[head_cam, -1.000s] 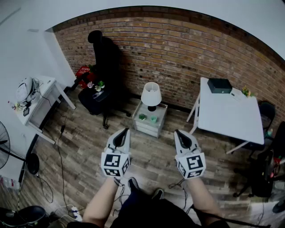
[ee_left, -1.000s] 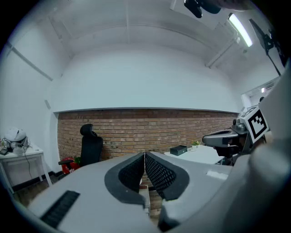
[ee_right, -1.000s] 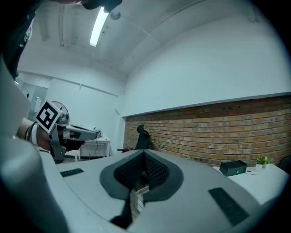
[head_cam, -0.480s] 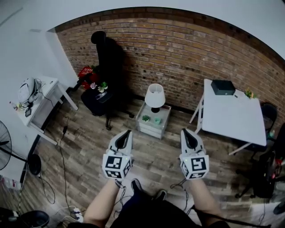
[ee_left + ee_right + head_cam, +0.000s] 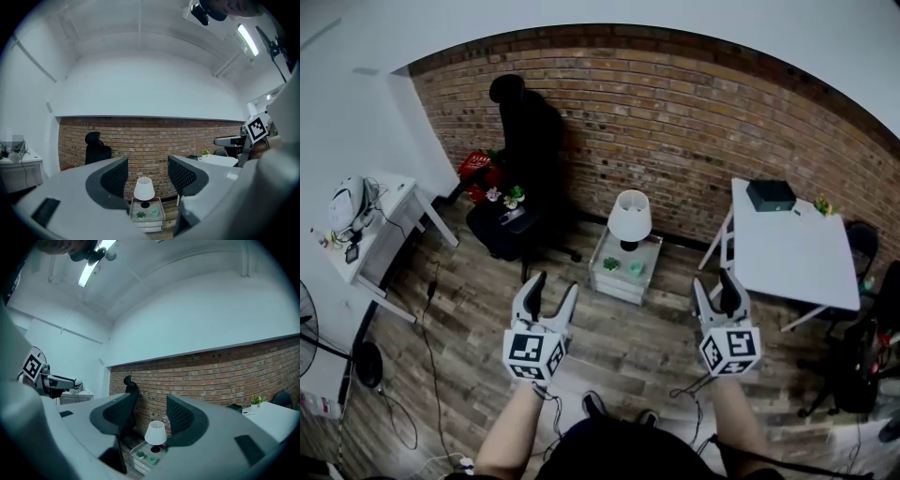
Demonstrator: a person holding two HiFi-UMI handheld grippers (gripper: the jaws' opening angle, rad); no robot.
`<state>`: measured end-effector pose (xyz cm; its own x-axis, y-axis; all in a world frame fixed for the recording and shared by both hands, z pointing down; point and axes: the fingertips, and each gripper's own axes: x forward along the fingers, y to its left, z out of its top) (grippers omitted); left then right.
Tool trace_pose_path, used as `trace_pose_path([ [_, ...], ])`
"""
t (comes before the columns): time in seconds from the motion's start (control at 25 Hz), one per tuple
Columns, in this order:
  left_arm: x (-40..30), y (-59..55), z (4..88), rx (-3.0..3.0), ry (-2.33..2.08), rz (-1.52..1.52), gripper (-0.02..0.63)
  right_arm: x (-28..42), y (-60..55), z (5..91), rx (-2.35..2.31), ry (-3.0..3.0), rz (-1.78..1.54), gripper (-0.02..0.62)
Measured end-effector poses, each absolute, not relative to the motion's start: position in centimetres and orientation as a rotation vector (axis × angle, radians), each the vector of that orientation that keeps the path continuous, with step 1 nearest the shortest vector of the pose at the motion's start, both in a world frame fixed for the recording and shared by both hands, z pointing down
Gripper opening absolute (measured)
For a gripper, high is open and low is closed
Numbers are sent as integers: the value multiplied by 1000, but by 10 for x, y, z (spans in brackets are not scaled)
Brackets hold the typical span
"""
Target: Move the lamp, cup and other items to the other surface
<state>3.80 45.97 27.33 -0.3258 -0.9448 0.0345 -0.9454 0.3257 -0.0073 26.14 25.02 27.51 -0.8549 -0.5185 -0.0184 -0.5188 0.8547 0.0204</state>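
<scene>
White lamp point(image 5: 630, 214), head view: mid-frame on the low surface point(image 5: 623, 289) beside the cup point(image 5: 636, 268); left tongs point(image 5: 553, 289) and right tongs point(image 5: 715, 283) hang well short.
Left gripper view: tongs just opened wide, nothing between; lamp low centre.
Right gripper view: likewise just opened, empty.
Handling: probably top-heavy, shade crushable; take the dark base.
</scene>
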Motion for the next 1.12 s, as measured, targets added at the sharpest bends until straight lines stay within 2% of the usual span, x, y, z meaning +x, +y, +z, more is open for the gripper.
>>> trace_pose_path([
  [0.44,-64,483,319,1831,-2435,-30,270,195,257,271,-971,3073,143,262],
  [0.84,-104,450,349,1839,-2350,2,270,149,237,304,-933,3156,120,262],
  [1.12,-137,423,352,1812,-2377,89,270,105,181,326,-925,3151,10,259],
])
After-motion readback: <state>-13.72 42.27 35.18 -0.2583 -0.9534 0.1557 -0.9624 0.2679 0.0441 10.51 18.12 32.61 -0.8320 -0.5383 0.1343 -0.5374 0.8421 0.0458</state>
